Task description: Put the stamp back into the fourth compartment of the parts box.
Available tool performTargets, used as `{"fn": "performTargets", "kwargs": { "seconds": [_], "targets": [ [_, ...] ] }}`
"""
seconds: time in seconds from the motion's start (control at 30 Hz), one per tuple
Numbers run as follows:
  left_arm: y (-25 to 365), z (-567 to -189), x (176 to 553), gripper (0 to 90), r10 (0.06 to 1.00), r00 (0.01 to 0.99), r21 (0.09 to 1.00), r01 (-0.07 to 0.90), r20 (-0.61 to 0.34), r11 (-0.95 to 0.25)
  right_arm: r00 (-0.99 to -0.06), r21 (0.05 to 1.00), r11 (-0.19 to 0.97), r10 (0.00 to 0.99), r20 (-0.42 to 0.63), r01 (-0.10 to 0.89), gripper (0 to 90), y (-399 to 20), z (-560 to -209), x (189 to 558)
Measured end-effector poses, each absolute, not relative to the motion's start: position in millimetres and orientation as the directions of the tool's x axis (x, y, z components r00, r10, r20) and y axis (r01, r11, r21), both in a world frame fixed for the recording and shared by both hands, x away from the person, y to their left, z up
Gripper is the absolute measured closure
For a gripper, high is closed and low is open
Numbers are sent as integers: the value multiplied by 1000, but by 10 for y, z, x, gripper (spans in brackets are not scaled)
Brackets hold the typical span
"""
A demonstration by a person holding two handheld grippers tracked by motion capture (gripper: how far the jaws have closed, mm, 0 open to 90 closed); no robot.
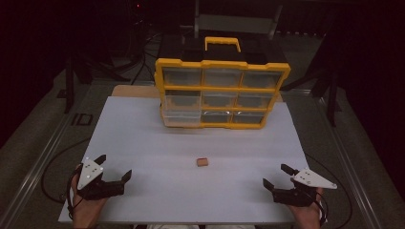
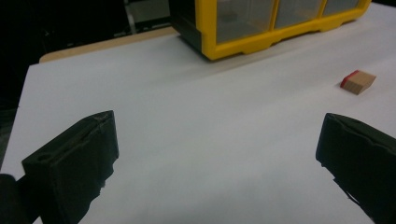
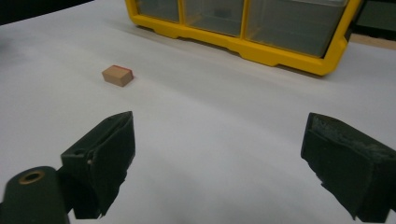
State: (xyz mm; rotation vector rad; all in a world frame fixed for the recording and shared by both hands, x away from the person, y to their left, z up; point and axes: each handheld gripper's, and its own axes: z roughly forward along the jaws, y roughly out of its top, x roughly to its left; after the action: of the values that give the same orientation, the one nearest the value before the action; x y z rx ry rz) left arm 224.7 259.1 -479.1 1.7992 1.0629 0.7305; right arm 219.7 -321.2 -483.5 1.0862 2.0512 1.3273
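Dim surroundings ring a white worktop [image 1: 143,133] that carries everything in play. At its far side stands a yellow organiser case [image 1: 222,93], upright, with a yellow handle on top and rows of clear-fronted drawers facing the person; what the drawers hold is too murky to make out. Nearer the person, the left gripper [image 1: 114,166] sits at the worktop's near left corner and the right gripper [image 1: 277,176] at its near right corner, each held in a hand coming in from the bottom edge. Both sets of fingers stand wide apart with only bare white surface between them. Smallest is a little tan block [image 1: 202,162] with a red end face, lying flat on the worktop roughly midway between the two grippers, well apart from each and from the case behind it.
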Motion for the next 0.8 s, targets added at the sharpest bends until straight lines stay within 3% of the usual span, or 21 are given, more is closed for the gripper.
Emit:
{"fn": "performTargets", "kwargs": {
  "seconds": [0.8],
  "targets": [
    [2569,-4794,2289,0,876,481,896,379,23,-231,-587,901,212,808,57,379,97,-3131,-4873,2218]
  ]
}}
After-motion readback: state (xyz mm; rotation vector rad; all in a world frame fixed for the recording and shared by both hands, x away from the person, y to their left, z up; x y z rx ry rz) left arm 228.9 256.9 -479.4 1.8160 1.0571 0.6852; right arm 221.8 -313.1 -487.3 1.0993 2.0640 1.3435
